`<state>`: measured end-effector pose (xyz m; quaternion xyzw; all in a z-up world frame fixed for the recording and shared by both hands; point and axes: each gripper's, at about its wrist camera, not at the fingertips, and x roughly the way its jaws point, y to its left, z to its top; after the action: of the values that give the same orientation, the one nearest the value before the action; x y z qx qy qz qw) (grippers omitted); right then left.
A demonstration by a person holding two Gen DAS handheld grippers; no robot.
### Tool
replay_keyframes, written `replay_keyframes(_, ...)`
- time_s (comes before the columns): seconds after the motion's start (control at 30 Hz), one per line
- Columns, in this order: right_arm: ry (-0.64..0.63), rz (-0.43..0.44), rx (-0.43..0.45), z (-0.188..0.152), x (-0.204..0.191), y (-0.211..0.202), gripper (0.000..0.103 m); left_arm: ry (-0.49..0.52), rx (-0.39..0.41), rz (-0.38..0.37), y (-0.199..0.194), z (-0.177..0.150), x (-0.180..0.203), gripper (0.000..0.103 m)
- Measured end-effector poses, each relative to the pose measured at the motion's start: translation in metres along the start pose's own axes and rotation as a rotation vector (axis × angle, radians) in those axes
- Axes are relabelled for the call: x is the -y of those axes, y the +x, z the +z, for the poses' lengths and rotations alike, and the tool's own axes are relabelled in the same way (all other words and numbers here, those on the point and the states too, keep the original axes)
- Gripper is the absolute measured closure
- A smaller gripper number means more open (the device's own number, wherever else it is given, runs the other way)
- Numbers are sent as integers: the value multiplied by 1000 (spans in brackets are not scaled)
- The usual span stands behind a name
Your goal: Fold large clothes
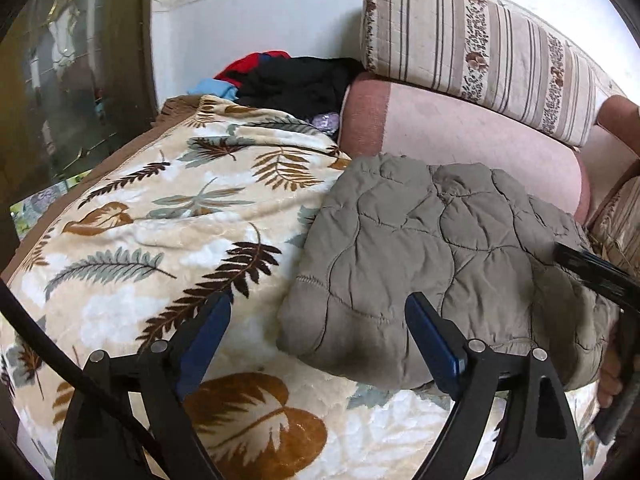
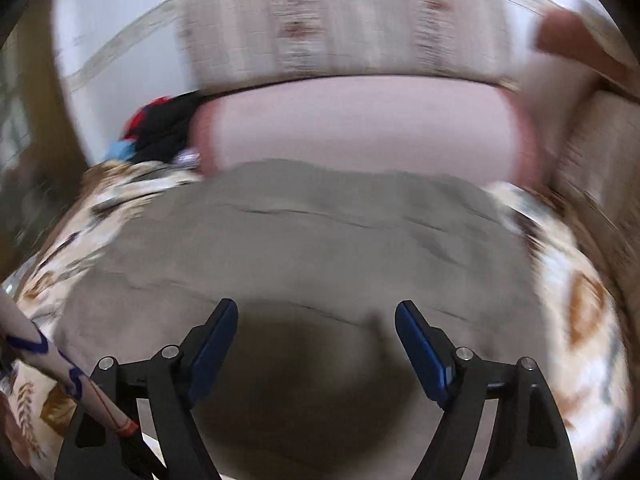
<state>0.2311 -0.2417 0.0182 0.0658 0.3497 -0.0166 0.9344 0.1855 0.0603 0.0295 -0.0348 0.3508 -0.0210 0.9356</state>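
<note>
folded quilted jacket [image 1: 432, 256] lies beyond both open tongs, ungripped

A grey-green quilted jacket [image 1: 440, 264] of matt, puffy cloth with stitched seams lies folded on a plush, fleecy blanket [image 1: 168, 216] printed with leaves. Behind it is a pink cushion [image 1: 460, 132] of soft, dull fabric and a striped woven bolster [image 1: 480, 48]. The left gripper [image 1: 318, 344] has matt black plastic arms, smooth blue pads [image 1: 432, 344] and shiny metal pins.
</note>
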Motion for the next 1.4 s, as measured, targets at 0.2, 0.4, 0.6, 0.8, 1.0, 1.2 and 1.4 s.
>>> replay_keyframes(0.2,-190,-36,-43,-1,-46,59,20,32,-13,31,2,-12,5,13)
replay_keyframes(0.4,-6,-96,-46,-10,40,40,20,38,38,39,-11,-13,5,13)
replay_keyframes(0.6,253,-263,-83,-42,159,6,18,67,80,66,-34,-13,13,11)
replay_keyframes(0.8,318,-407,-62,-66,195,-49,18,43,139,45,-64,-16,17,2)
replay_keyframes(1.0,230,-369,-38,-89,152,-90,17,88,91,34,-75,-26,35,2)
replay_keyframes(1.2,123,-285,-43,-89,91,-89,17,110,64,23,-87,-39,44,2)
replay_keyframes(1.4,71,-258,-77,-87,57,-63,17,116,56,34,-90,-45,42,2)
